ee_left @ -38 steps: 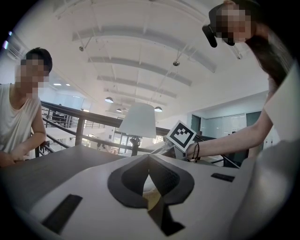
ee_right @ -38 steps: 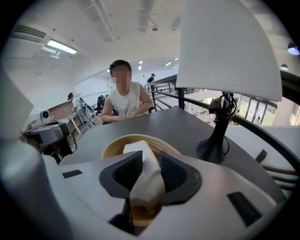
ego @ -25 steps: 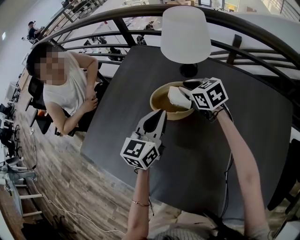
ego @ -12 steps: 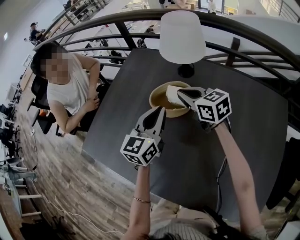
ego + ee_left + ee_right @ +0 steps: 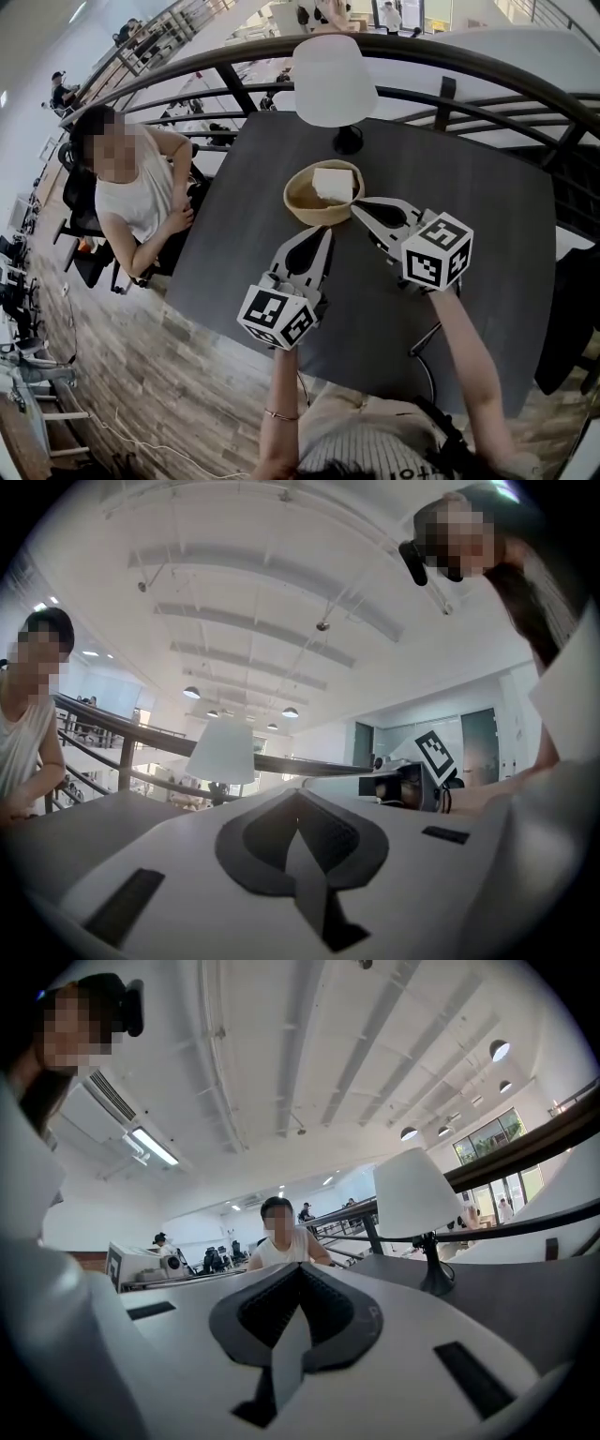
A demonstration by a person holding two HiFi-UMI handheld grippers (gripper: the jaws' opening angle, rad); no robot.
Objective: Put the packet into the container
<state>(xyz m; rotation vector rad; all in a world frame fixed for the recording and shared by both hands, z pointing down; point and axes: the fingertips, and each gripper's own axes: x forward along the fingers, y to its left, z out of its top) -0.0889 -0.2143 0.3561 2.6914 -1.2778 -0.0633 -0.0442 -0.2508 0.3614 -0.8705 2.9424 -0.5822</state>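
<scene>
Nearest, both tongs are held low over the dark table (image 5: 487, 216), and neither has hold of anything. The left gripper (image 5: 325, 234) is seen with its jaws pressed together and nothing between them, its tip short of the bowl. The right gripper (image 5: 356, 208) is likewise closed and empty, its tip just beside the bowl's near rim.

That closeness is judged the main risk: if the right gripper is swung sideways or pushed forward, the light wooden bowl (image 5: 294, 201) could be nudged across the smooth top, or tipped, and its load spilled. A cable trailing from the right gripper over the table edge could also be caught and jerk the hand.

One container is in view, the bowl, and one thing is held in it: the white packet (image 5: 333, 184). The packet is propped against the far right inner wall, not lying flat, with its upper edge about level with the rim; whether it overhangs cannot be told. From that lean a slide back in is more likely than a fall out.

Just behind the bowl, the lamp (image 5: 328, 80) could be struck if the bowl is shoved.
</scene>
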